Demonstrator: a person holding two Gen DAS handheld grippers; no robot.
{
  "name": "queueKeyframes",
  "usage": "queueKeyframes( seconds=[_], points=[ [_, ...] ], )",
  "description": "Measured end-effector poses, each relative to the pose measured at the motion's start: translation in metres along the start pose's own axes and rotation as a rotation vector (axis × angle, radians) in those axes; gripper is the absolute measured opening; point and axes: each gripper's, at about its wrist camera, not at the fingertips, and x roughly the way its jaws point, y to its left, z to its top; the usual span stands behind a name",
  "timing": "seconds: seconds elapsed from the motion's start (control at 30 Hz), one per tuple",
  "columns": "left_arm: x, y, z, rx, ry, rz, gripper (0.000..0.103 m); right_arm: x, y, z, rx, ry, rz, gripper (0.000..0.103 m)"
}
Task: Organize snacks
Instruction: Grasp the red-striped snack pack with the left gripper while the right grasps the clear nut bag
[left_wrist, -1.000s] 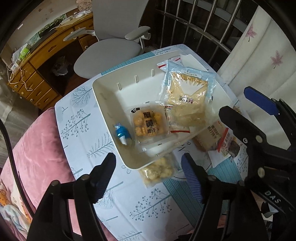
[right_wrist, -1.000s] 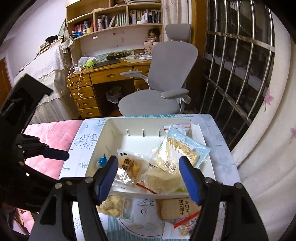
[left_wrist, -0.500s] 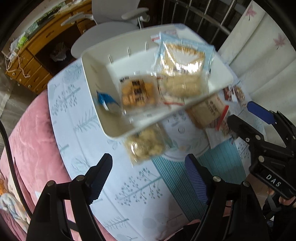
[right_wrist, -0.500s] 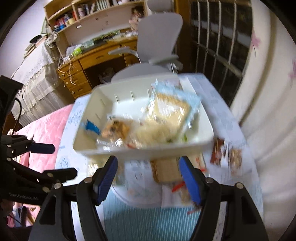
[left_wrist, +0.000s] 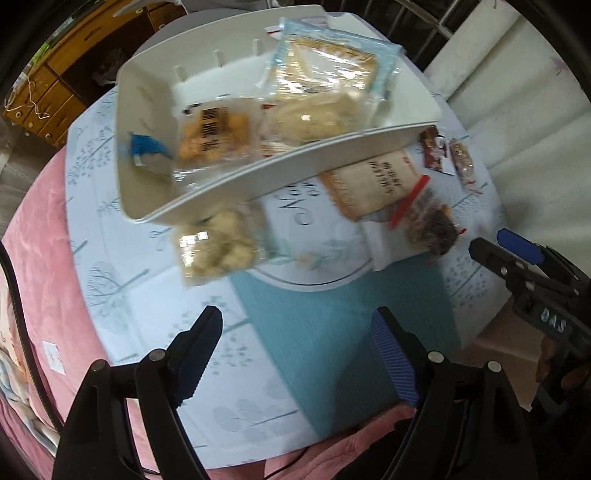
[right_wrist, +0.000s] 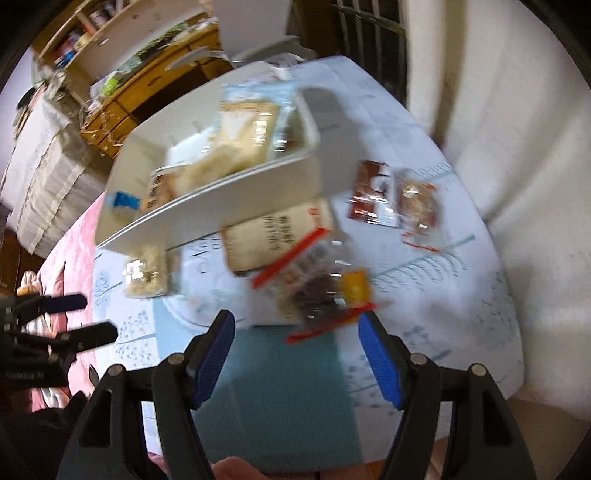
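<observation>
A white tray (left_wrist: 258, 173) (right_wrist: 221, 206) on the table holds several snack packs and a small blue item (left_wrist: 146, 146). On the cloth in front of it lie a pale puff pack (left_wrist: 214, 245) (right_wrist: 146, 273), a tan cracker pack (left_wrist: 373, 181) (right_wrist: 273, 236), a dark snack bag with a red strip (left_wrist: 424, 225) (right_wrist: 317, 291), and two small packs at the right (left_wrist: 448, 158) (right_wrist: 395, 203). My left gripper (left_wrist: 295, 354) is open and empty, near the front edge. My right gripper (right_wrist: 297, 354) is open and empty, just short of the dark bag.
The round table carries a pale blue patterned cloth (left_wrist: 122, 280) with a teal panel (left_wrist: 343, 332). A pink cushion (left_wrist: 33, 236) lies at the left. A wooden desk (right_wrist: 147, 85) stands behind, a white curtain (right_wrist: 517, 129) at the right.
Both grippers have pulled back and tipped down toward the table's front. The tray and packs now sit farther up in both views. Both stay open.
</observation>
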Motion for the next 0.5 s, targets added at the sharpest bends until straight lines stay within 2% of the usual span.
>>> queueKeyframes(
  seconds=[0.3, 0.5],
  points=[
    [0.012, -0.052, 0.018, -0.057, -0.003, -0.049, 0.089, 0.011, -0.060, 0.020, 0.082, 0.100, 0.037, 0.069],
    [0.027, -0.071, 0.030, -0.140, 0.000, -0.092, 0.090, 0.025, -0.083, 0.037, 0.063, 0.161, 0.030, 0.069]
  ],
)
